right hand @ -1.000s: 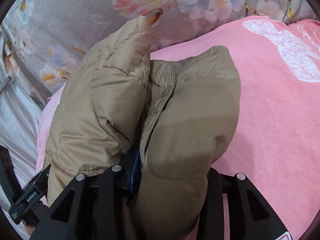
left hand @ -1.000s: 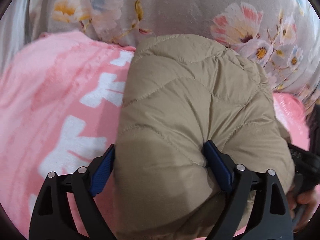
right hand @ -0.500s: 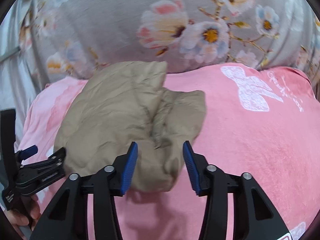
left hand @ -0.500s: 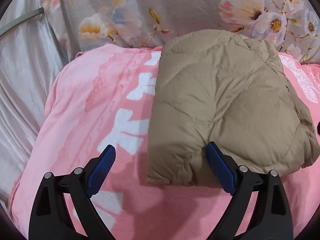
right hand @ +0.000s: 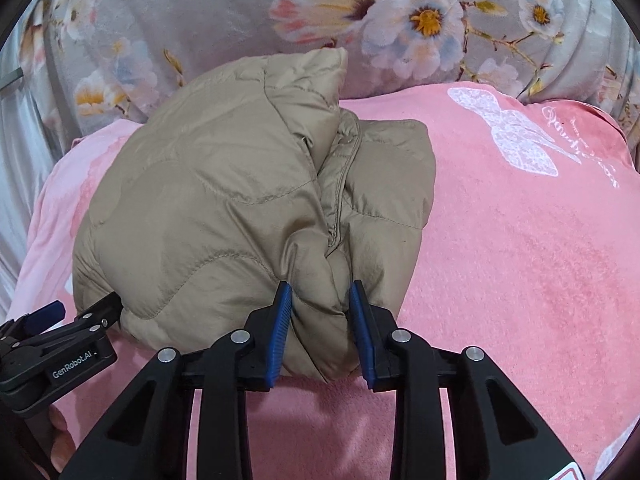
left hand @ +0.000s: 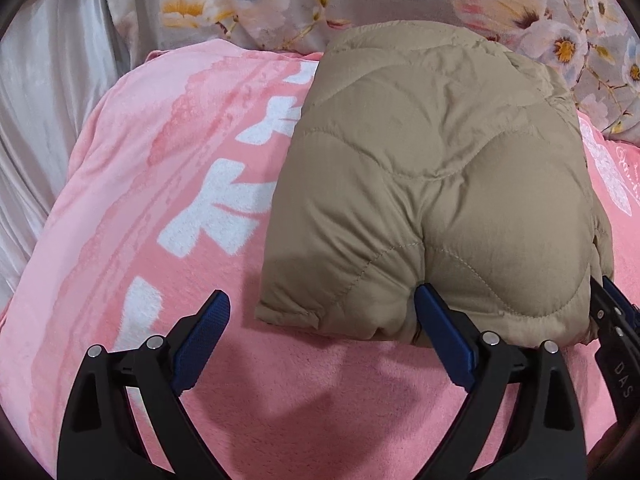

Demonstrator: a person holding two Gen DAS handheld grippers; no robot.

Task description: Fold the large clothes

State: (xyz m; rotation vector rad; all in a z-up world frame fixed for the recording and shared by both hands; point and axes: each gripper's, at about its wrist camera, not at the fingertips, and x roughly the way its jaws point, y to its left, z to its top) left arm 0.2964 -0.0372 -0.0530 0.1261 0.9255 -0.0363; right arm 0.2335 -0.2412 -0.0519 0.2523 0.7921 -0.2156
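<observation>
A tan quilted jacket (left hand: 432, 184) lies folded in a puffy bundle on the pink blanket (left hand: 168, 208). My left gripper (left hand: 322, 298) stands wide, its jaws still opening; only the right pad brushes the jacket's near edge, and the left pad hangs over the blanket. In the right wrist view the jacket (right hand: 208, 208) fills the middle. My right gripper (right hand: 320, 290) is closing, its blue pads pressing on a bulging fold at the bundle's near right end. The left gripper (right hand: 52, 344) also shows at that view's lower left.
A grey floral cloth (right hand: 400, 20) rises behind the blanket. White satin fabric (left hand: 44, 92) hangs at the far left. Bare pink blanket (right hand: 520, 240) with a white bow print spreads to the jacket's right. The right gripper's tip (left hand: 612, 320) pokes in at the left wrist view's right edge.
The jacket went from being held up close to lying on the blanket. My left gripper let go and backed off. My right gripper released it, then closed on the near fold.
</observation>
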